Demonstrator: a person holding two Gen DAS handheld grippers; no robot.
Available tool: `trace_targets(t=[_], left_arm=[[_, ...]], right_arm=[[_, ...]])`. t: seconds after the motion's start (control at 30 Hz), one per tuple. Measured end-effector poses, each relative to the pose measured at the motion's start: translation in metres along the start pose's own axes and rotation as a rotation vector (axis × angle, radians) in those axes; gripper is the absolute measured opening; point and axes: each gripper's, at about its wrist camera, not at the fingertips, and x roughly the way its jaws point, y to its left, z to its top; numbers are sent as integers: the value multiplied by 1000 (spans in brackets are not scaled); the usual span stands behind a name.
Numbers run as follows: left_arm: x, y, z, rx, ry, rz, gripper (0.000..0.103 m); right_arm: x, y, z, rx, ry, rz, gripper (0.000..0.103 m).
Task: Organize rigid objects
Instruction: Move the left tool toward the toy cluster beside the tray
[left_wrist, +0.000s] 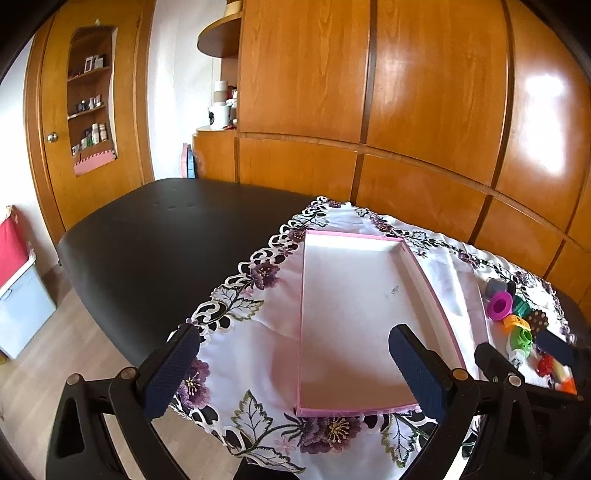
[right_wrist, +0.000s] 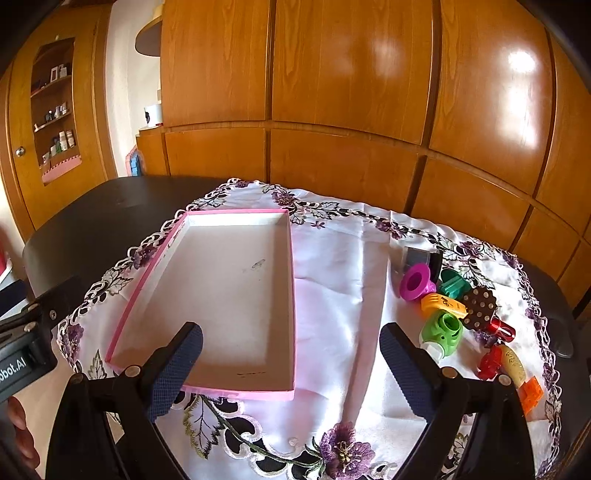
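A shallow pink-rimmed box (right_wrist: 221, 214) with a white inside lies open on a flowered white cloth (right_wrist: 340, 273); nothing lies in it. The same box (left_wrist: 354, 236) shows in the left wrist view. To its right is a cluster of small plastic objects: a magenta ring (right_wrist: 415, 282), a green piece (right_wrist: 441, 332), an orange piece (right_wrist: 441, 304), a brown dotted piece (right_wrist: 479, 303), red pieces (right_wrist: 489, 360). My right gripper (right_wrist: 291, 365) hovers open over the cloth by the box's near right corner. My left gripper (left_wrist: 295, 373) hovers open over the box's near left edge.
The cloth covers the right part of a black table (left_wrist: 155, 236). Wooden wardrobe panels (right_wrist: 351, 92) stand close behind it. A door with shelves (left_wrist: 92, 110) is at the far left, and a blue-white bin (left_wrist: 22, 314) sits on the floor at left.
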Motion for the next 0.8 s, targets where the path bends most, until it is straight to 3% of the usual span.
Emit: trace_targets(t=[0.2, 0.53, 0.8], left_arm=[[3, -5, -1, 14, 5, -23, 103], [17, -28, -8, 99, 48, -45, 103], [21, -54, -1, 146, 60, -166, 103]], right_arm=[[4, -10, 5, 9, -7, 7, 98], [18, -63, 11, 89, 1, -37, 98], [16, -152, 18, 238, 18, -67, 98]])
